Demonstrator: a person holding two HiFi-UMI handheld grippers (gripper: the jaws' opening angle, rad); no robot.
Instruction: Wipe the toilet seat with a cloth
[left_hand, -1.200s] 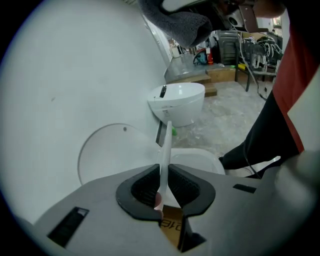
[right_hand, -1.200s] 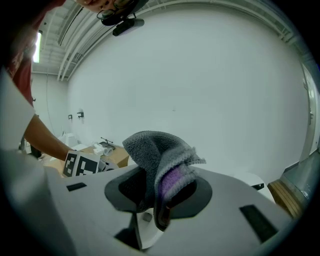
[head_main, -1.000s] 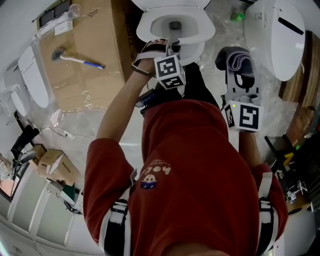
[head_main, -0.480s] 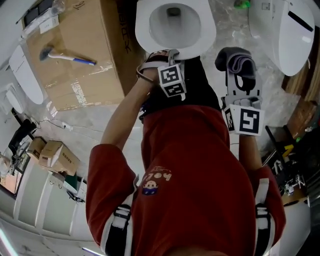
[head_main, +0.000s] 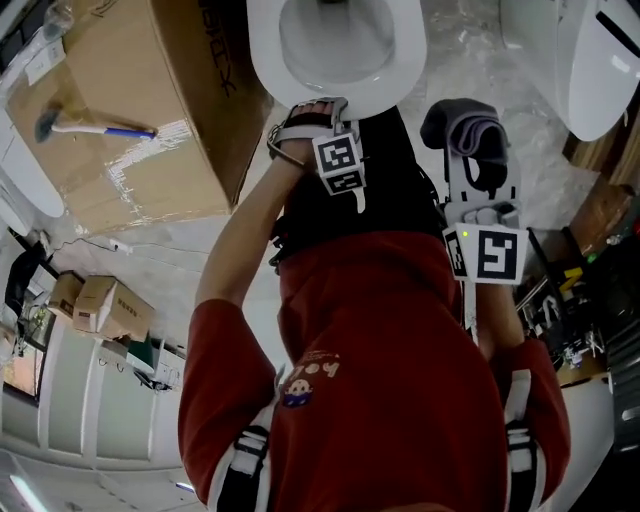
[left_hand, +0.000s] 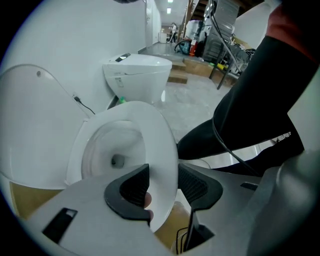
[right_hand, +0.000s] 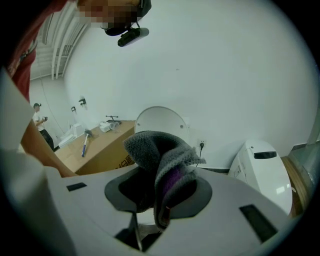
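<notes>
The white toilet seat (head_main: 405, 60) lies around the bowl at the top of the head view. My left gripper (head_main: 318, 103) points steeply down at the seat's front rim. In the left gripper view the seat rim (left_hand: 161, 145) stands between the two dark pads. The jaws have just been opening, and a gap shows on the right side of the rim. My right gripper (head_main: 478, 165) is held to the right of the toilet, shut on a bunched grey cloth (head_main: 470, 130). That cloth (right_hand: 160, 155), grey with a purple fold, fills the jaws in the right gripper view.
The toilet lid (left_hand: 30, 125) stands up behind the bowl. A large cardboard box (head_main: 130, 90) with a brush (head_main: 90, 128) on it is left of the toilet. A second toilet (head_main: 590, 60) stands at the right. Small boxes (head_main: 105, 305) lie at lower left. My dark trouser leg (left_hand: 260, 100) is close to the seat.
The toilet has slid toward the top of the head view and the box has come closer. My left gripper stays at the seat's front rim. The right gripper still holds the cloth.
</notes>
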